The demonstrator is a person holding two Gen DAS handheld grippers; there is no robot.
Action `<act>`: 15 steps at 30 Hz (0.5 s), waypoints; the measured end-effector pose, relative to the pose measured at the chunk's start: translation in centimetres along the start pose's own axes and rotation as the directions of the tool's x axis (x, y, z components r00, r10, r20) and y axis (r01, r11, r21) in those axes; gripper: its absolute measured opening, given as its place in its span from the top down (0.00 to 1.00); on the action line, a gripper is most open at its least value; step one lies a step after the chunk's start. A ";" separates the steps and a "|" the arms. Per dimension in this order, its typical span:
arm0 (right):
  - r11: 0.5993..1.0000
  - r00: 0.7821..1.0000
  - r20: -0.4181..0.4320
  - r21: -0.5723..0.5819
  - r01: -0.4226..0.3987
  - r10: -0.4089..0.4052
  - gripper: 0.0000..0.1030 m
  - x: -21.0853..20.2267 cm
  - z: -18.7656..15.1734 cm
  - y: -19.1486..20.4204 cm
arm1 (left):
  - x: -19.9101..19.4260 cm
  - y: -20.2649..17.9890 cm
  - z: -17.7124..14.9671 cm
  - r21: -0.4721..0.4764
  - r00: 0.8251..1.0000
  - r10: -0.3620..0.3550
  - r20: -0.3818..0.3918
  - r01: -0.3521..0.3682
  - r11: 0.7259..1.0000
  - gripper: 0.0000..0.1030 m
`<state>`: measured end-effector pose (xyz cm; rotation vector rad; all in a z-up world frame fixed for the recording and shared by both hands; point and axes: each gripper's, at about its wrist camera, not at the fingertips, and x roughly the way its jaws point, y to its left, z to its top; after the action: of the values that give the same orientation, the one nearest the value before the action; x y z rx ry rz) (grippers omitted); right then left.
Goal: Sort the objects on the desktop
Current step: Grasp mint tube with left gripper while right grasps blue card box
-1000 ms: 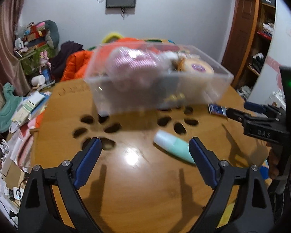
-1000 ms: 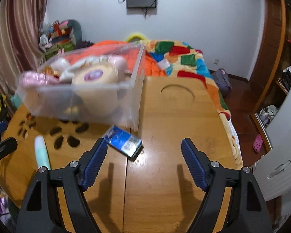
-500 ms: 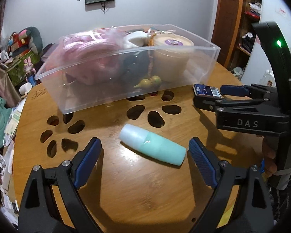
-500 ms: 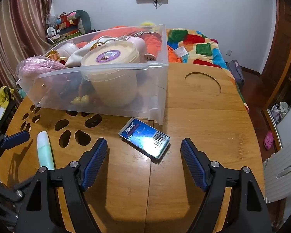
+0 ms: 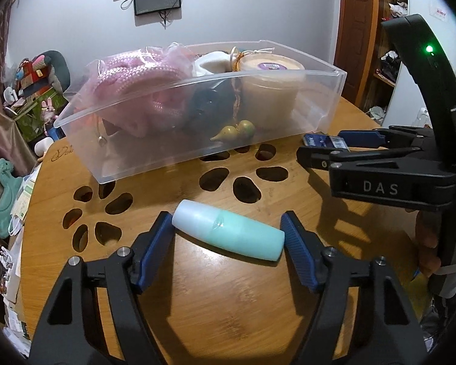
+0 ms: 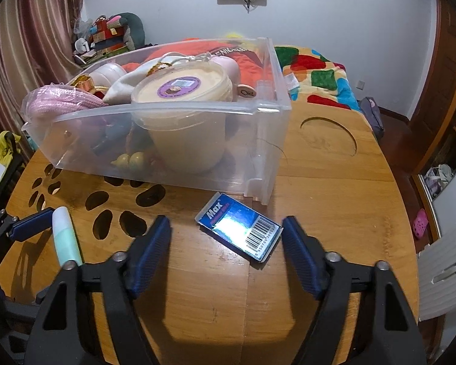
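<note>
Left gripper [image 5: 228,231] spread wide, blue pads flanking the mint-green plastic bottle [image 5: 228,233] lying on the round wooden table [image 5: 243,319]. Right gripper [image 6: 226,237] also spread, straddling the flat blue "Max" box [image 6: 238,225], just beside the clear plastic bin [image 6: 167,140].

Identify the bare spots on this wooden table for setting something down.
Bare wood lies right of the clear plastic bin, around the round cutout, and near the camera behind the blue Max box. Bin's front, by the teal bottle, is crowded.
</note>
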<state>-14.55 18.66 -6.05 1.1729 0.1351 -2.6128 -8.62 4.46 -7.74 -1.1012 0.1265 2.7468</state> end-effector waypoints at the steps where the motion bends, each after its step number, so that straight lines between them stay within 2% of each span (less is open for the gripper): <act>1: 1.000 1.000 0.001 -0.001 -0.003 0.003 0.43 0.0 0.1 0.1 | 0.0 -0.1 -0.1 0.001 1.000 -0.001 0.001 0.001 1.000 0.30; 2: 1.000 1.000 0.001 -0.003 -0.007 0.007 0.48 -0.1 0.1 0.2 | -0.2 -0.1 -0.2 0.000 1.000 0.001 0.004 -0.001 1.000 0.30; 4: 1.000 1.000 0.001 -0.004 -0.007 0.007 0.51 -0.2 0.2 0.4 | -0.4 0.0 -0.4 -0.004 1.000 0.004 0.004 -0.004 1.000 0.30; 7: 0.999 1.000 0.011 -0.029 0.014 -0.014 0.52 -0.4 0.0 1.0 | -0.6 0.3 -0.7 -0.019 1.000 0.007 0.005 -0.007 1.000 0.30; 15: 0.997 0.999 0.052 -0.073 -0.013 0.017 0.52 -1.9 -0.2 2.3 | -2.7 1.9 -0.5 -0.099 0.998 0.027 0.056 -0.022 0.995 0.30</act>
<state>-12.52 16.88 -4.68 1.0762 0.2077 -2.5999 -6.78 2.13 -6.21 -1.0494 -0.0030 2.8307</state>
